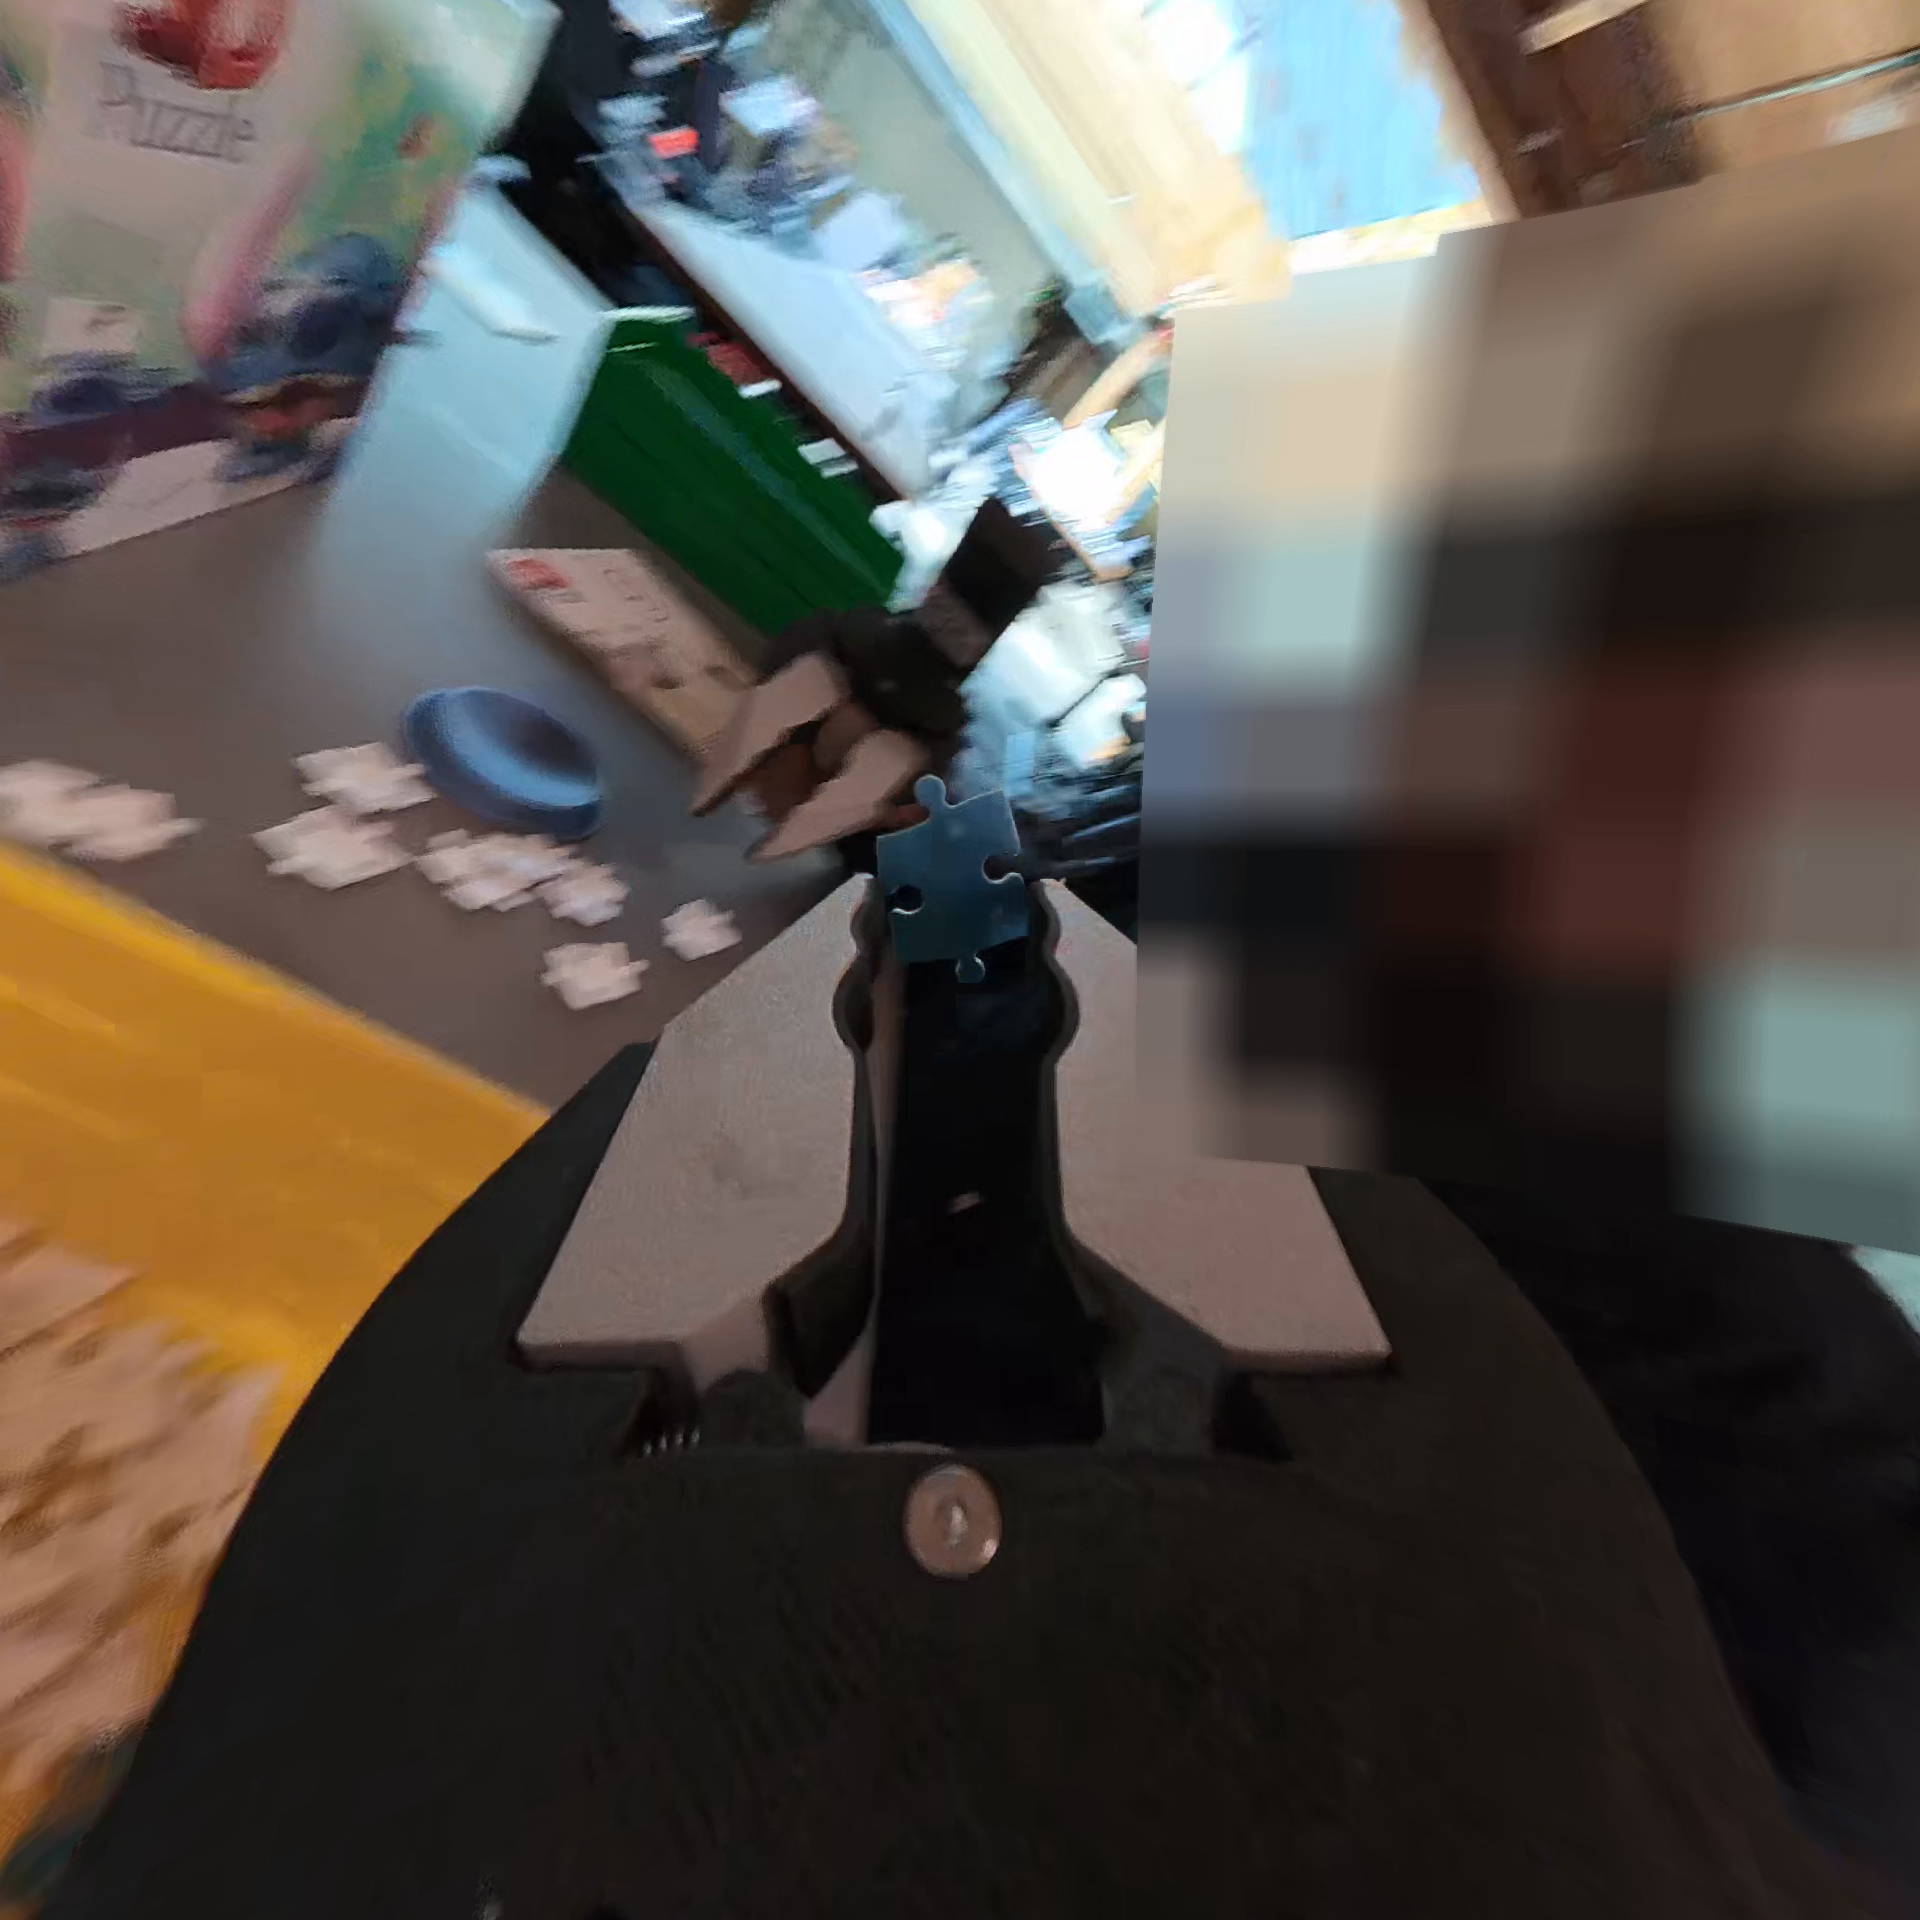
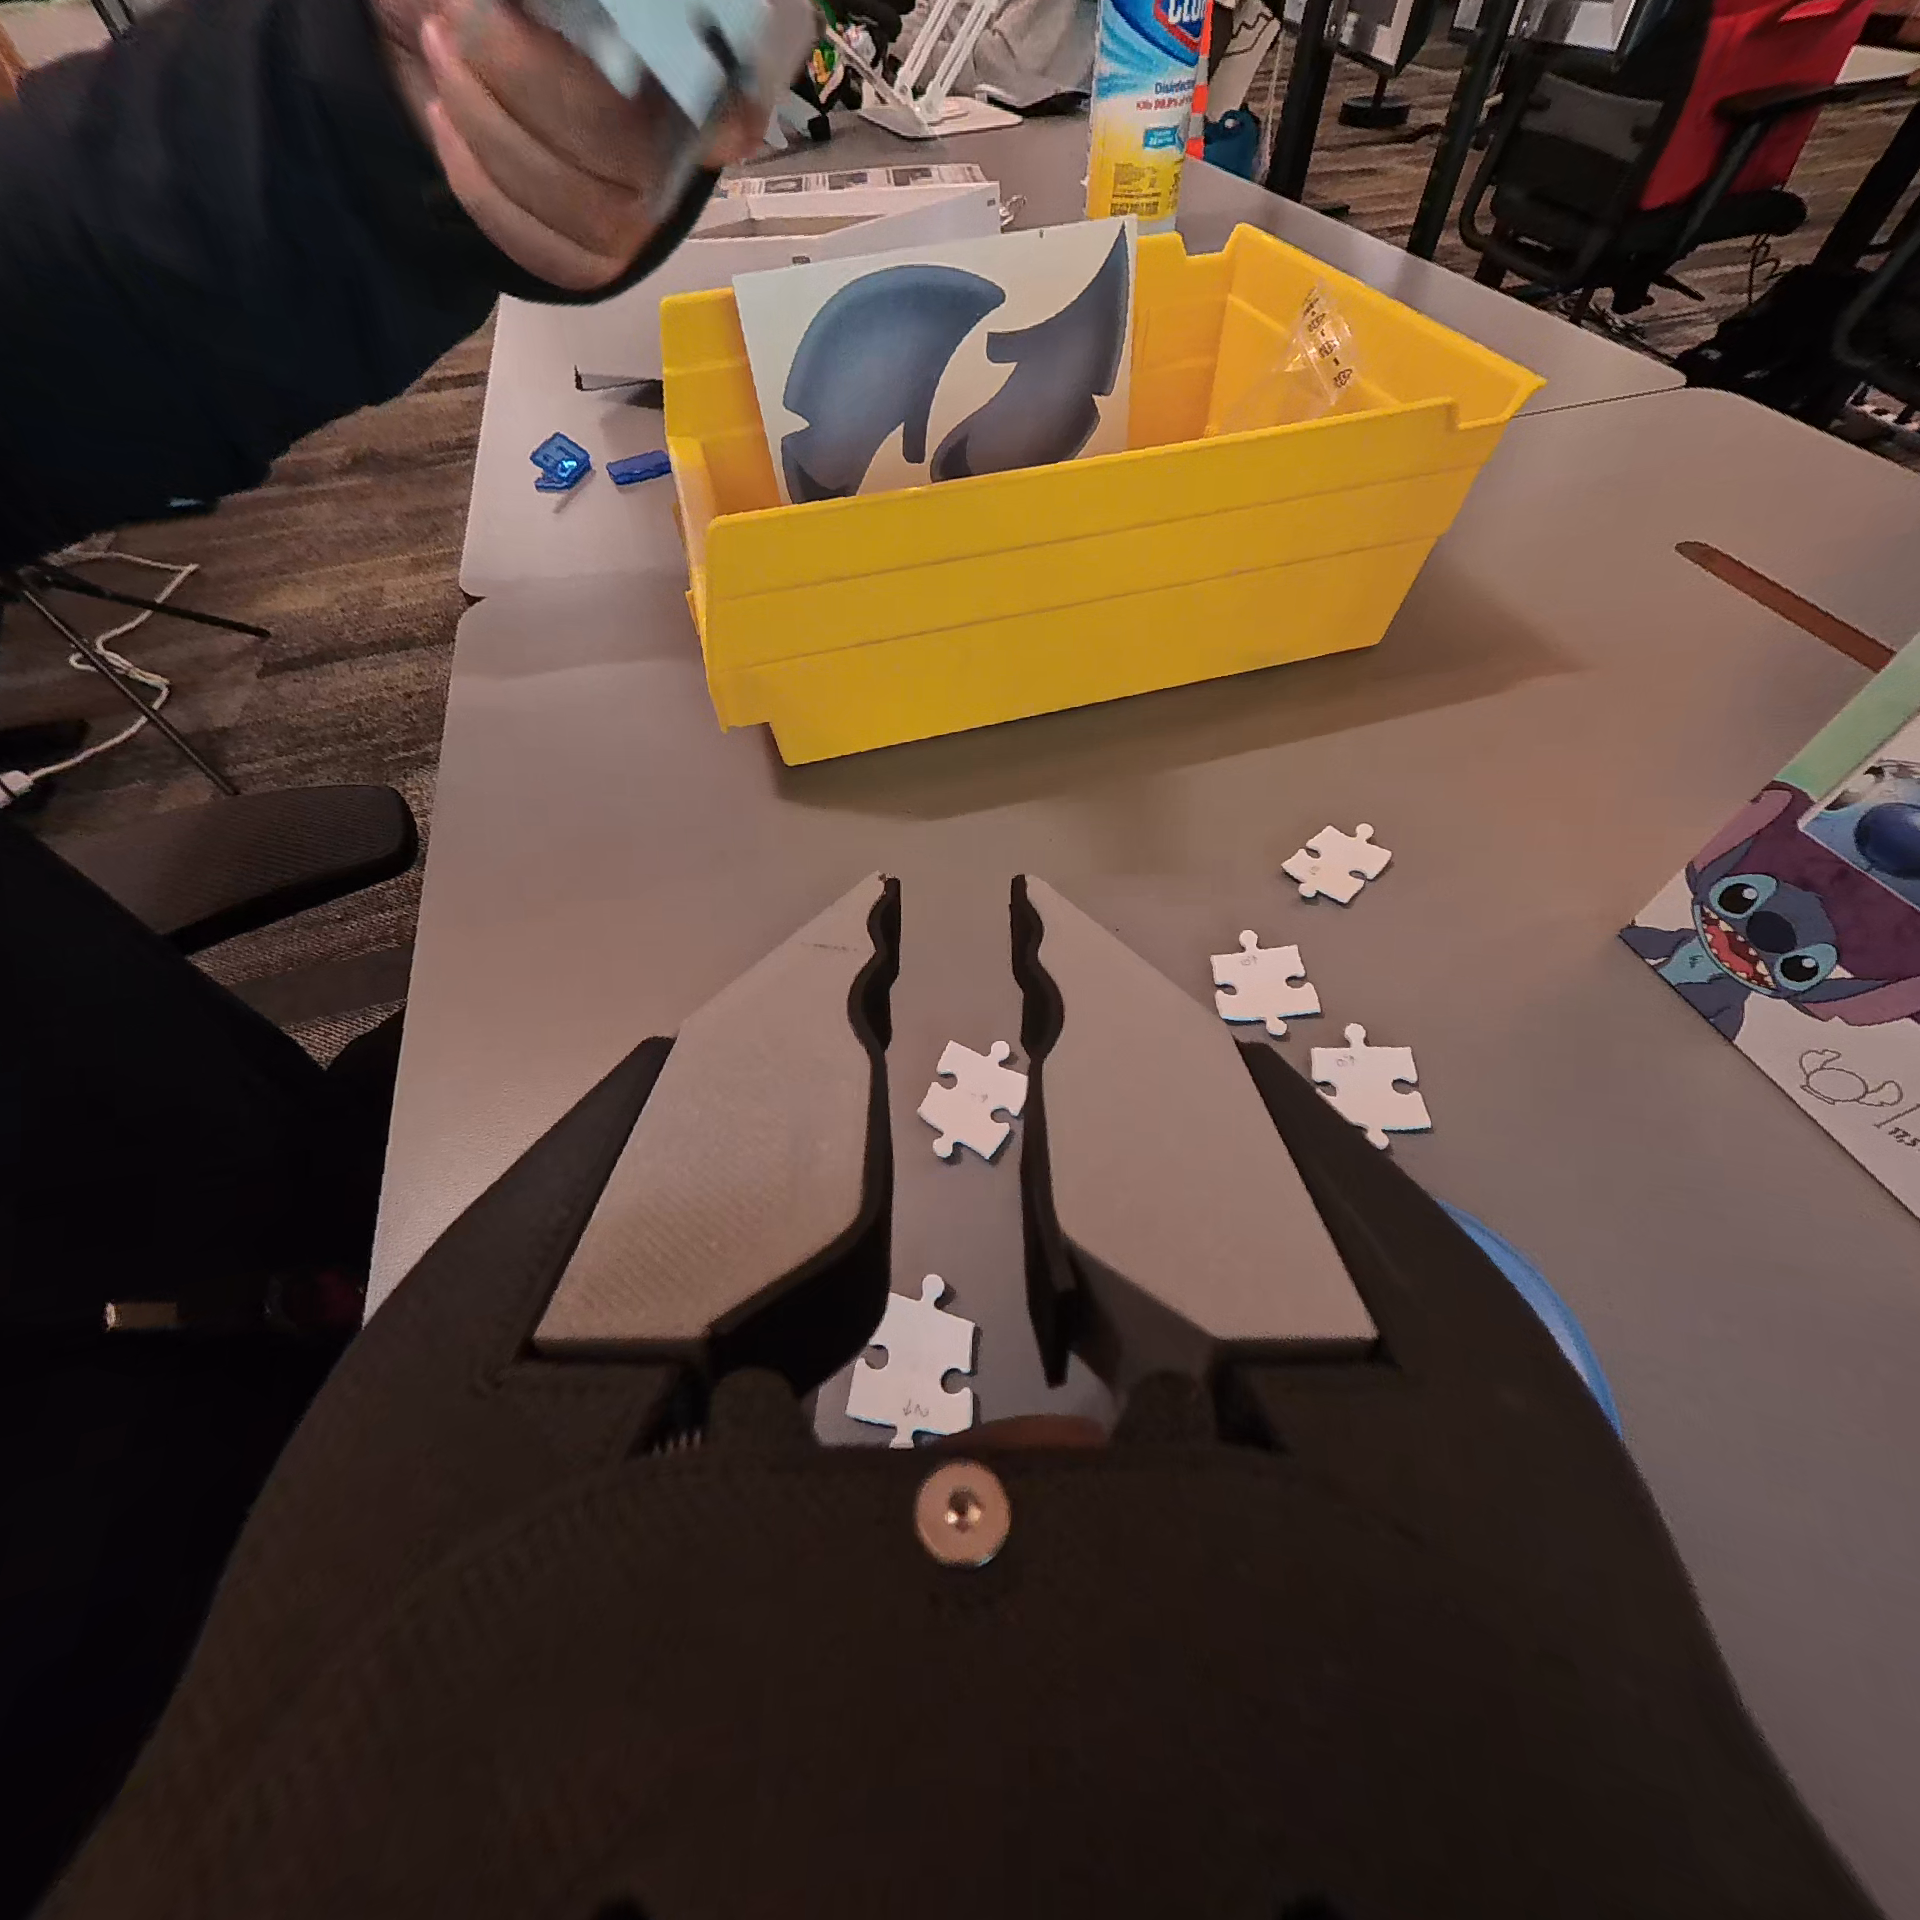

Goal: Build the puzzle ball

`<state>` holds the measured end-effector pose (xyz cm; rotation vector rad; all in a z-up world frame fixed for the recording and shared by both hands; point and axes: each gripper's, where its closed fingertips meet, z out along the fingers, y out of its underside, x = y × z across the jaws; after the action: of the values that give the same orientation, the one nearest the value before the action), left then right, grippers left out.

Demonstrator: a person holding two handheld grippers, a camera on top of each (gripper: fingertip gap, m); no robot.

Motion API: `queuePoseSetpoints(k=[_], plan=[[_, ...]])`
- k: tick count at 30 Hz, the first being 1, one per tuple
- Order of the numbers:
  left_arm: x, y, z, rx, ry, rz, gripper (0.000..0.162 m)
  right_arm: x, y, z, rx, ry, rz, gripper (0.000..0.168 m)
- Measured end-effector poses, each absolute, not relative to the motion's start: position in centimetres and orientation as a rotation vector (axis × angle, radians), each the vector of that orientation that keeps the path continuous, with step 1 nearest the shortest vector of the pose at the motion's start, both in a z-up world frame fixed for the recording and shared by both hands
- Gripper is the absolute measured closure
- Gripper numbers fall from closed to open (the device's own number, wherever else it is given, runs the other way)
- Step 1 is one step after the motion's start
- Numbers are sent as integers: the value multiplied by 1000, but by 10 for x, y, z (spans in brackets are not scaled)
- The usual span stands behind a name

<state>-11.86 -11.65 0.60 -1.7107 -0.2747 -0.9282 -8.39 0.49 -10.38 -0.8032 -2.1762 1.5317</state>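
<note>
My left gripper is shut on a blue puzzle piece, held upright at the fingertips and lifted above the table; this view is motion-blurred. My right gripper is open and empty, hovering low over the grey table. Several white face-down puzzle pieces lie under and beside it: one between the fingers, one near the hinge, others to the right. The right gripper also shows in the left wrist view, just beyond the held piece. A blue round dish sits by more white pieces.
A yellow bin stands ahead, holding a card with blue ear shapes and a clear bag. The puzzle box lies at the right. A hand holding the left gripper is top left. A wipes canister stands behind the bin.
</note>
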Motion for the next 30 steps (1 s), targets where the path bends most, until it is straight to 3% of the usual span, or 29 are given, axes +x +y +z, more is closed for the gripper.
queuePoseSetpoints(k=[1,4,16,24,27,30], plan=[[-130,-115,-11,-1811,-328,-820,137,-84,5,-104,-806,-2177,1529,151],[-149,-120,-41,-2000,-395,-680,137,-84,5,-105,-811,-2178,1527,151],[-36,-86,-58,-2027,-70,-1242,137,-38,-49,-60,-359,-2133,1857,149],[-8,-72,-69,-2063,-5,-1360,137,-15,-74,-72,-100,-2191,1741,148],[-2,-69,-74,-2070,1,-1382,137,-12,-78,-74,-43,-2166,1695,164],[-3,-68,-75,-2048,-19,-1393,136,-13,-75,-77,-55,-2182,1684,168]])
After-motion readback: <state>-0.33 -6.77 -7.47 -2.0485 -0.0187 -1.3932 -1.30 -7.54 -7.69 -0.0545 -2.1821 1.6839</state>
